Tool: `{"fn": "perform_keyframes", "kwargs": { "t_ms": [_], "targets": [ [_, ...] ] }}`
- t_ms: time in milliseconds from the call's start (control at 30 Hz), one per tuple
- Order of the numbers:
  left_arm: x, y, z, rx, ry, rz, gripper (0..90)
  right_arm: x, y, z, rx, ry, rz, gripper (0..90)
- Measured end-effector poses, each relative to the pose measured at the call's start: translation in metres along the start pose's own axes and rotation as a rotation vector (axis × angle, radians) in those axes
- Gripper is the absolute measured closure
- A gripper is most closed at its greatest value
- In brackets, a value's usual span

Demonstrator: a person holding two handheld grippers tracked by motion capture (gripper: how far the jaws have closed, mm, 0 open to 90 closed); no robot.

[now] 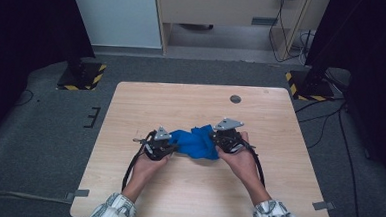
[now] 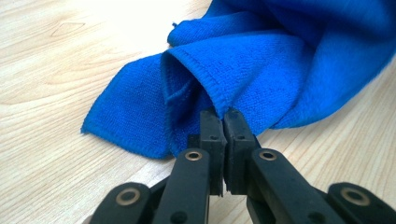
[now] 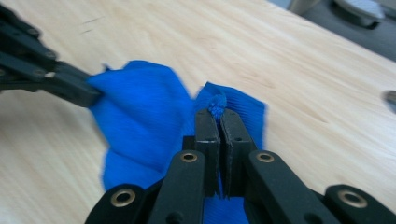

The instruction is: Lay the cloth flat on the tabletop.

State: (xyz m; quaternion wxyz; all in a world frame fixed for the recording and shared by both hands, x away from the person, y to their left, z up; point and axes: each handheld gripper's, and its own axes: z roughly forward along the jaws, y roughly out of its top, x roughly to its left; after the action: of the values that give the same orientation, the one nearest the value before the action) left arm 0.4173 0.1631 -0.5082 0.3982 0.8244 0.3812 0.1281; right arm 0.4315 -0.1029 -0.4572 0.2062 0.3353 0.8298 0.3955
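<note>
A crumpled blue cloth [image 1: 195, 142] lies on the wooden table [image 1: 181, 108] between the two hand-held grippers. My left gripper [image 1: 171, 148] is shut on the cloth's left edge; in the left gripper view the jaws [image 2: 223, 114] pinch a hemmed fold of the blue cloth [image 2: 261, 60]. My right gripper [image 1: 214, 139] is shut on the cloth's right side; in the right gripper view its jaws [image 3: 218, 114] clamp a bunched bit of the blue cloth [image 3: 140, 116]. The left gripper [image 3: 70, 86] also appears there at the left, holding the far corner.
A small dark round hole [image 1: 235, 98] sits in the table near its far right. Beyond the table, stand bases with yellow-black tape [image 1: 82, 75] rest on the grey carpet, and cables [image 1: 325, 120] trail at the right.
</note>
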Motion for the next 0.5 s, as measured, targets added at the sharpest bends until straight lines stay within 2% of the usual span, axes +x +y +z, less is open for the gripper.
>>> {"fn": "perform_keyframes", "kwargs": {
  "t_ms": [333,367,500],
  "targets": [
    [0.008,-0.003,0.0,0.006,0.005,-0.03,86.4,-0.035,-0.013,-0.019,0.008,-0.112,0.045,88.4],
    [0.008,-0.003,0.0,0.006,0.005,-0.03,86.5,-0.035,-0.013,-0.019,0.008,-0.112,0.045,88.4],
    [0.009,-0.003,-0.001,0.0,0.013,-0.037,86.7,-0.051,-0.026,-0.027,0.037,-0.159,0.078,88.6]
  ]
}}
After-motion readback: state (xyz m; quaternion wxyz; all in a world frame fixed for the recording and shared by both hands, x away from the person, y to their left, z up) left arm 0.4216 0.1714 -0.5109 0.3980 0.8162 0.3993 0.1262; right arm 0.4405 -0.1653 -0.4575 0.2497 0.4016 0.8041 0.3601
